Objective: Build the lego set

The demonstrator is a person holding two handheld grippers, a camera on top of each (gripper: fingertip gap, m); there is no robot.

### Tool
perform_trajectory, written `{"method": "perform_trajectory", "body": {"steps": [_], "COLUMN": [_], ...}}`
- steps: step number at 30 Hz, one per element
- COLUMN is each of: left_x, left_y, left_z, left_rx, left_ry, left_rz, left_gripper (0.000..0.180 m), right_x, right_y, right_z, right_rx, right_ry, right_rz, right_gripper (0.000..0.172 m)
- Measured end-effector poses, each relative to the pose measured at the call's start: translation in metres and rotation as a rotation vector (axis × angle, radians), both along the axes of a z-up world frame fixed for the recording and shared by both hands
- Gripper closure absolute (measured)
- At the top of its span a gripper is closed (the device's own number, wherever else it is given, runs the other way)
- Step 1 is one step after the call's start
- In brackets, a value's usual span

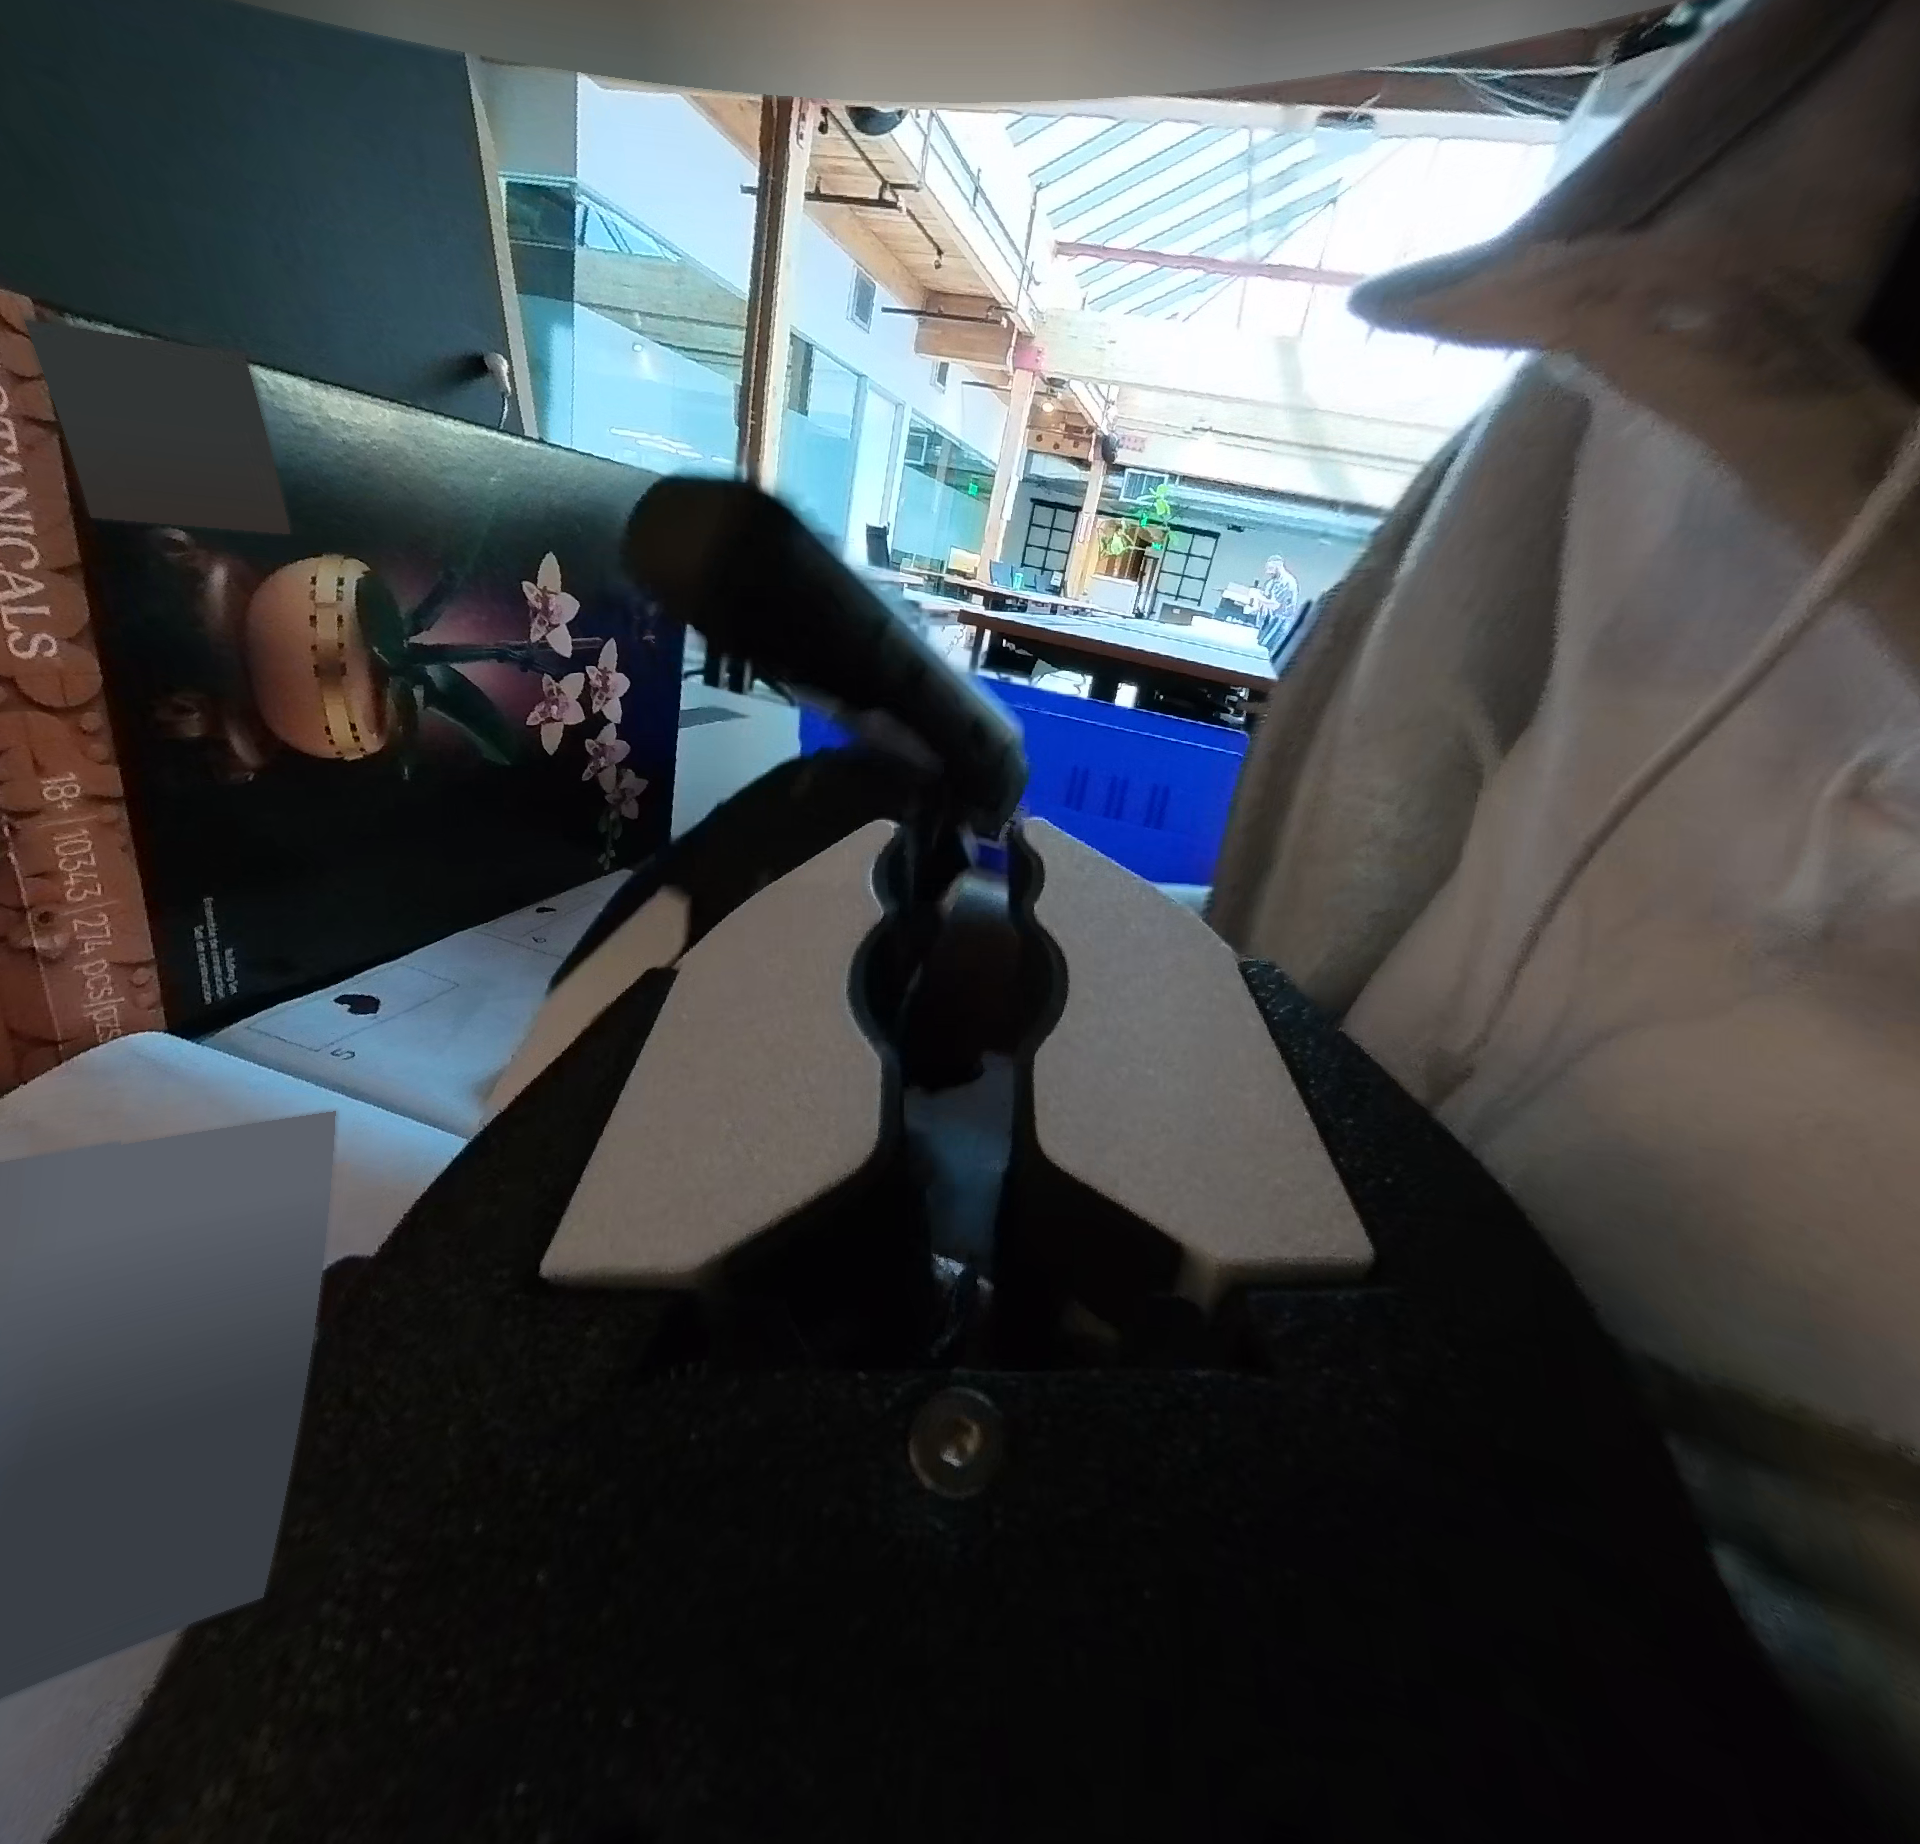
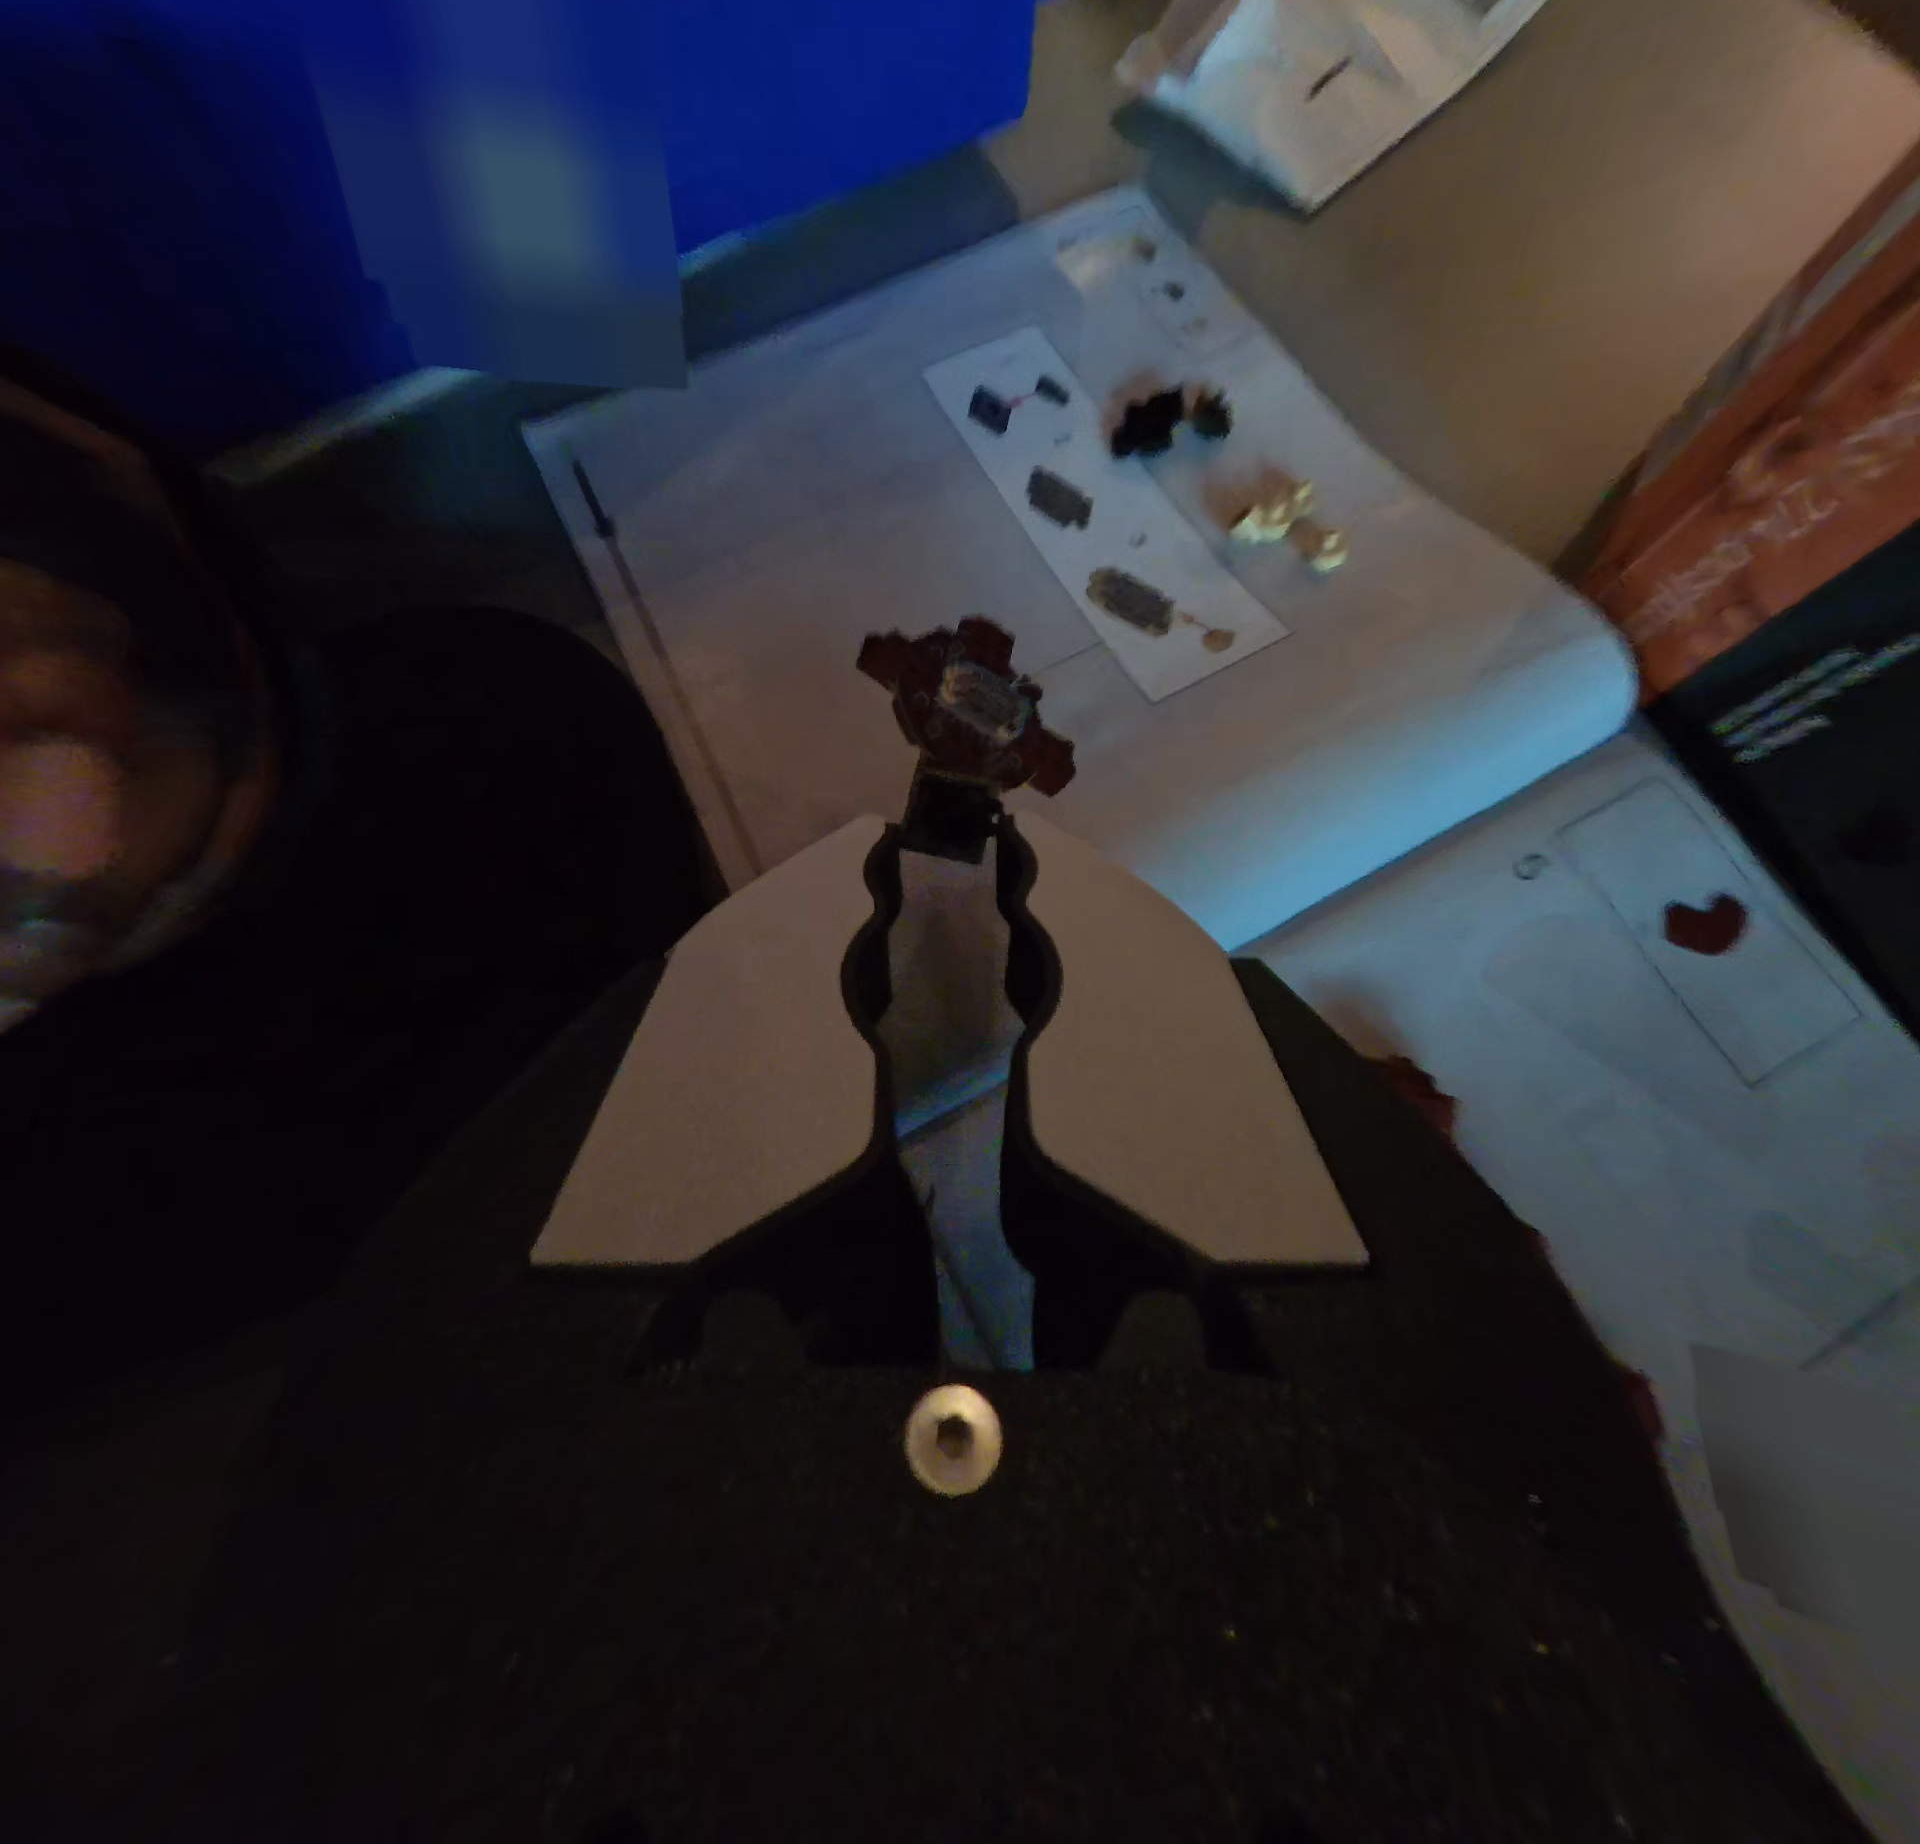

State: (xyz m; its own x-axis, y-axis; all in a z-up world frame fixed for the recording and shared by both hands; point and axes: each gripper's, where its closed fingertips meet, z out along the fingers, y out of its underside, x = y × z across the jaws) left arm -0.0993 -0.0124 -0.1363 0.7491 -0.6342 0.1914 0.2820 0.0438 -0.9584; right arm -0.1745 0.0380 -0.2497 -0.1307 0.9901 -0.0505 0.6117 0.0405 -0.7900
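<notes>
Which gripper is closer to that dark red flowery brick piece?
The right gripper: its fingertips pinch the black base under the dark red brick piece. The left gripper holds a dark object; the red piece does not show there.

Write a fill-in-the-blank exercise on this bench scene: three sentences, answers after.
1. The dark red brick assembly is pinched at the fingertips of the ___ gripper.
2. The plastic bin behind the paper sheets is ___.
3. In the left wrist view, the box picturing flowers stands on the ___ side.

Missing words: right; blue; left.
</notes>
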Motion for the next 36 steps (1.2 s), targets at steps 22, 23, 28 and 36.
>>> {"method": "perform_trajectory", "body": {"steps": [22,23,28,36], "left_x": [-0.039,-0.038,-0.041,-0.048], "left_y": [0.030,0.030,0.028,0.030], "left_z": [-0.009,-0.008,-0.007,-0.009], "left_rx": [0.071,0.071,0.059,0.038], "left_ry": [0.652,0.636,0.557,0.530], "left_rz": [0.635,0.624,0.606,0.628], "left_gripper": [0.144,0.146,0.155,0.152], "right_x": [0.036,0.036,0.032,0.029], "right_y": [-0.031,-0.034,-0.040,-0.042], "right_z": [0.104,0.103,0.107,0.107], "right_rx": [-0.364,-0.365,-0.405,-0.356], "right_ry": [0.188,0.192,0.235,0.250], "right_rz": [0.038,0.047,0.058,0.062], "right_gripper": [0.157,0.157,0.157,0.157]}}
